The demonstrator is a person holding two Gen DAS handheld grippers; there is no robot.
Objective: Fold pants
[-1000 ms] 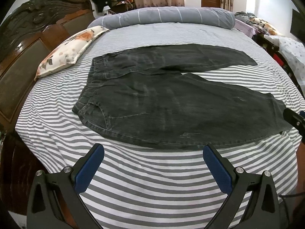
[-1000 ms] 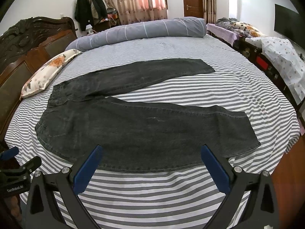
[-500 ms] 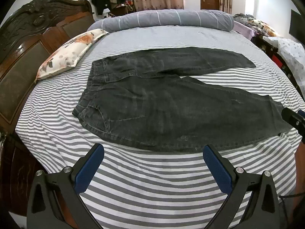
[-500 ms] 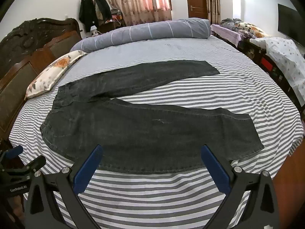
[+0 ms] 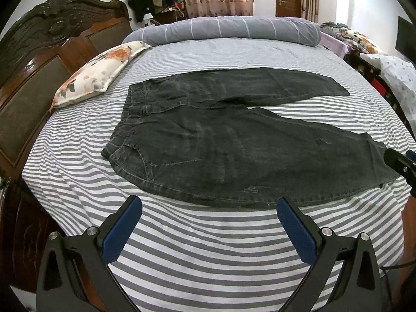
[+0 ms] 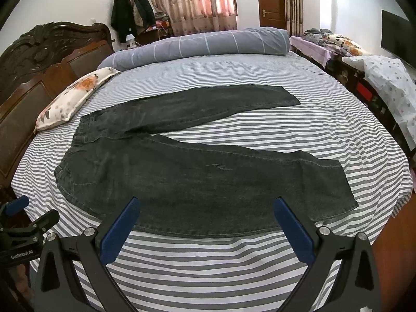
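Dark grey denim pants [image 5: 234, 145] are spread flat on the striped bedsheet [image 5: 208, 247], legs splayed in a V. The left gripper [image 5: 209, 226] and right gripper [image 6: 205, 223] are held wide apart, empty, blue-padded.

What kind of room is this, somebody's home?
Most likely a home bedroom: a bed with a striped sheet and carved wooden headboard, a floral pillow, and coats hanging by curtained windows.
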